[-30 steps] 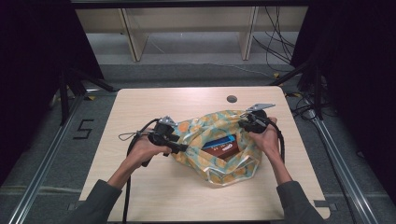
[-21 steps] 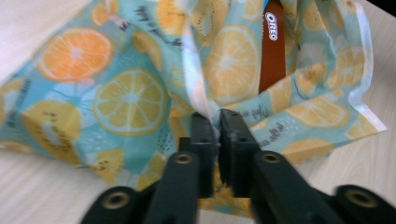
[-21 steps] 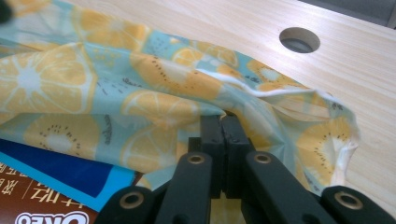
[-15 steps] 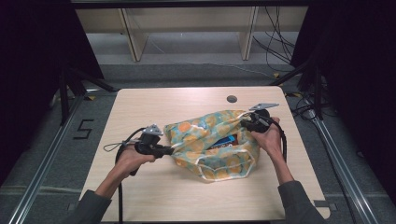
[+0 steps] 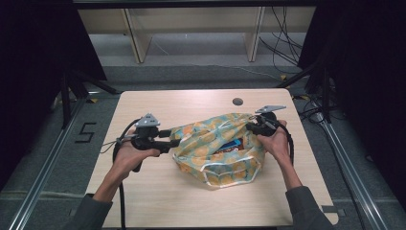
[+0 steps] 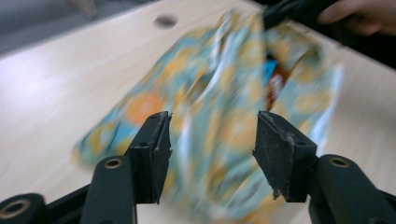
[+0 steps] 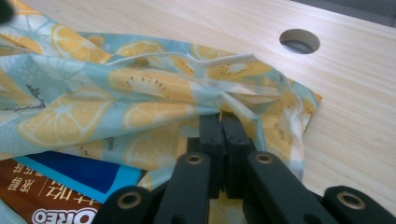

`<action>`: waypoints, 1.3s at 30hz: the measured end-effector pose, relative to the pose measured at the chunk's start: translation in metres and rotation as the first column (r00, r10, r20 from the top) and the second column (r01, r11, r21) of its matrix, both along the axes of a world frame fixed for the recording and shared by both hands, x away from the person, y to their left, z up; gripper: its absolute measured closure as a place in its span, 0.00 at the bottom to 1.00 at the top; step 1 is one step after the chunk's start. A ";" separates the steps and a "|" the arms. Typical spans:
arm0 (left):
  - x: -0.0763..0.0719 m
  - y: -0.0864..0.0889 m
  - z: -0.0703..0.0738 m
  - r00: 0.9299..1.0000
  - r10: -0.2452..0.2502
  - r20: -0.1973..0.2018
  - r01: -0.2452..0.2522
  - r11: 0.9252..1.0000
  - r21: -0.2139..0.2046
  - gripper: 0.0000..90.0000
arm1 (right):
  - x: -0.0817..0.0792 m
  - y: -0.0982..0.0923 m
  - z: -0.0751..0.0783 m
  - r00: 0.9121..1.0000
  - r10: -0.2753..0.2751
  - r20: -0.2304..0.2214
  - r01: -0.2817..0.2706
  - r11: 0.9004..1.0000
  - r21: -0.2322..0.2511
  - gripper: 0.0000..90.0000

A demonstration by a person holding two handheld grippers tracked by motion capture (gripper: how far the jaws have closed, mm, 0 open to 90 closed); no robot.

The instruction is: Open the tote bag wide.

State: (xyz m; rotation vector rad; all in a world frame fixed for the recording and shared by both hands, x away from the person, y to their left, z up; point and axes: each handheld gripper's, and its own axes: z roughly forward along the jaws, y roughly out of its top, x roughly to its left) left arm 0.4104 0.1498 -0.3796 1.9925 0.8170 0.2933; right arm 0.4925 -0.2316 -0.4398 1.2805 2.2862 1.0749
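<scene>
With the right gripper (image 7: 219,154) clamped on the bag (image 5: 215,148) rim at table (image 5: 191,100) centre, I re-seat the just-reopened left gripper (image 6: 210,149), apparently empty, squarely on the opposite rim.

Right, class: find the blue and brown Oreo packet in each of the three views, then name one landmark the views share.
High view: the Oreo packet lies inside the fruit-print bag, right of centre.
Left gripper view: blurred, upper right of centre, inside the bag's mouth.
Right gripper view: bottom left corner, under the bag's edge.
Shared landmark: the round hole in the tabletop.
</scene>
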 end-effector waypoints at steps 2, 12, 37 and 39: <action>0.002 -0.026 0.004 0.998 -0.055 0.013 0.055 0.997 0.048 0.51 | 0.000 0.001 0.000 1.000 0.003 0.016 -0.002 1.000 -0.015 1.00; 0.043 -0.137 -0.053 0.994 -0.072 -0.081 0.095 0.941 0.325 0.39 | 0.000 0.001 0.000 0.999 0.021 0.039 -0.021 1.000 0.002 1.00; 0.124 -0.116 -0.054 0.986 0.008 -0.169 0.026 0.979 0.200 0.95 | -0.065 0.080 0.007 0.880 0.473 -0.042 -0.471 0.881 0.047 0.67; 0.125 -0.117 -0.053 0.984 0.012 -0.180 0.023 0.981 0.191 0.94 | -0.068 0.093 0.000 0.872 0.485 -0.063 -0.483 0.874 0.041 0.63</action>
